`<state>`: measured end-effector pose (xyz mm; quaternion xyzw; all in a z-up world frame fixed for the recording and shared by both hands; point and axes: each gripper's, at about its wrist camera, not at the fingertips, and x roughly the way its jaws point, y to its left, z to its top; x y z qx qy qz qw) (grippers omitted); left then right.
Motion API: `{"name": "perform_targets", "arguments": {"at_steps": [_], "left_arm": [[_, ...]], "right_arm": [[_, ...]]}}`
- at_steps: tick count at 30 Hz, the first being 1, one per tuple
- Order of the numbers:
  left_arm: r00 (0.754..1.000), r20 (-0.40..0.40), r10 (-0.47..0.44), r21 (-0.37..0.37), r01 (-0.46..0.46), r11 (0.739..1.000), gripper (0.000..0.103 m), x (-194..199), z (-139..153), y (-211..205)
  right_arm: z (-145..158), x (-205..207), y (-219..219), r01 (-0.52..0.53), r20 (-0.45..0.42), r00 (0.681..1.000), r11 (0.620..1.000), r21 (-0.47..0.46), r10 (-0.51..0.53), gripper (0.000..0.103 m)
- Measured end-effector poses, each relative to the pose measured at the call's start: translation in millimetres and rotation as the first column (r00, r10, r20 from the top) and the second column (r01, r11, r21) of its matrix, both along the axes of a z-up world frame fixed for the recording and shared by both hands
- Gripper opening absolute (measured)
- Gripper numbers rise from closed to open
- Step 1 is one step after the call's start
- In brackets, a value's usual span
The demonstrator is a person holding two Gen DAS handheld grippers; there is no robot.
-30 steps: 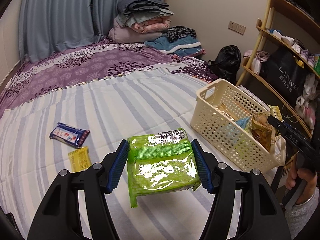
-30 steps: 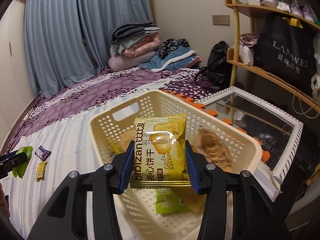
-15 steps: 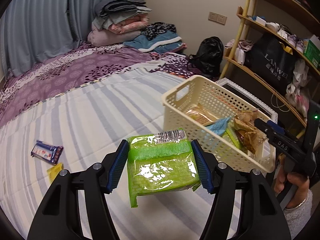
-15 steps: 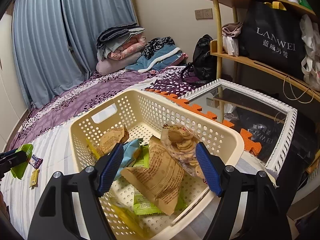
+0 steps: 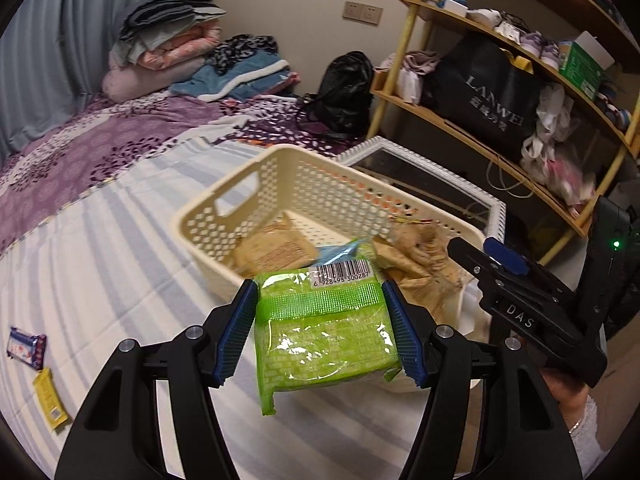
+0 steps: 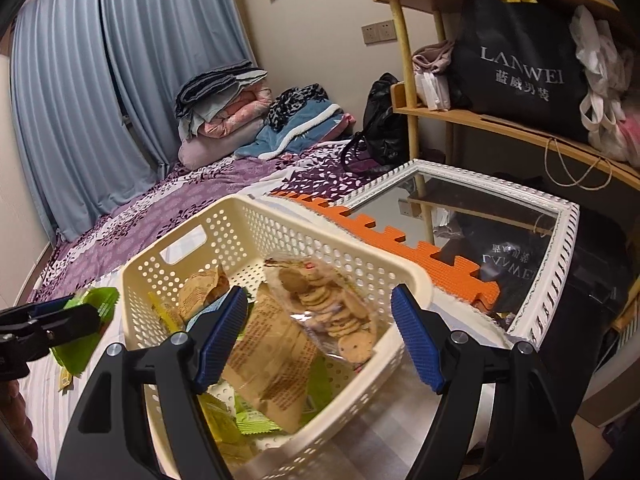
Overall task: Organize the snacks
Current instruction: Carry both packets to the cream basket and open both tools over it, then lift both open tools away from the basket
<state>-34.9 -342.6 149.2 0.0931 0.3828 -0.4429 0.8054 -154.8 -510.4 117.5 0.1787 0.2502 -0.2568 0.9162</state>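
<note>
My left gripper (image 5: 322, 330) is shut on a green snack packet (image 5: 324, 336) with a barcode at its far end, held just short of the near wall of a cream perforated basket (image 5: 224, 216). The basket (image 6: 400, 276) holds several snack packs, among them a brown paper pack (image 6: 272, 356) and a clear bag of cookies (image 6: 332, 312). My right gripper (image 6: 318, 338) is open above the basket with nothing between its fingers. It also shows at the right of the left wrist view as a black right gripper (image 5: 500, 264). A blue snack bar (image 5: 26, 348) and a yellow sachet (image 5: 48, 400) lie on the striped bedsheet.
The basket sits on a bed with a striped sheet (image 5: 100, 264) and purple floral cover (image 6: 168, 208). A white-framed mirror (image 6: 496, 216) and orange foam mat (image 6: 400, 240) lie beside the bed. Wooden shelves (image 6: 500, 124) with bags stand right. Folded bedding (image 5: 168, 40) is piled at the far end.
The right gripper opened and dropped a yellow biscuit pack into the basket. The left gripper carried the green packet rightward, up to the basket.
</note>
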Motion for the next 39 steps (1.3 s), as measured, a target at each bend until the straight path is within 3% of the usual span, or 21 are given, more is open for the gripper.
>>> {"name": "perform_targets", "arguments": {"at_steps": [5, 7, 9, 11, 23, 26, 39], "left_arm": [[0.998, -0.024, -0.052, -0.007, 0.051, 0.999, 0.065, -8.4, -10.3, -25.6], [0.997, -0.036, -0.072, -0.017, 0.071, 0.997, 0.07, -11.3, -14.2, -33.1], [0.997, -0.033, -0.075, -0.023, 0.075, 0.997, 0.08, -12.8, -15.7, -34.7], [0.997, -0.014, -0.076, -0.028, 0.075, 0.997, 0.082, -13.4, -14.6, -32.0], [0.998, 0.062, 0.018, 0.039, -0.02, 0.999, 0.082, 5.1, -15.2, -4.9], [0.998, 0.055, 0.018, 0.022, -0.019, 1.0, 0.083, 8.9, -19.2, -0.9], [0.993, 0.109, 0.04, 0.037, -0.044, 0.998, 0.092, 20.5, -35.6, -24.8]], "right_arm": [[2.3, -8.8, -7.4, 0.024, 0.016, 1.0, 1.0, 0.002, -0.024, 0.074], [1.3, -10.7, -9.4, 0.03, 0.018, 0.999, 1.0, 0.008, -0.03, 0.074], [0.4, -11.1, -10.7, 0.031, 0.017, 0.999, 0.999, 0.012, -0.031, 0.074], [0.0, -11.0, -10.4, 0.03, 0.017, 0.999, 0.999, 0.012, -0.031, 0.074], [9.3, 3.2, 14.6, -0.038, 0.021, 0.999, 0.999, -0.009, 0.039, 0.074], [10.5, 5.2, 19.1, -0.05, 0.02, 0.999, 0.999, -0.01, 0.05, 0.074], [10.5, 3.2, 19.4, -0.046, 0.016, 0.999, 0.999, -0.004, 0.047, 0.074]]}}
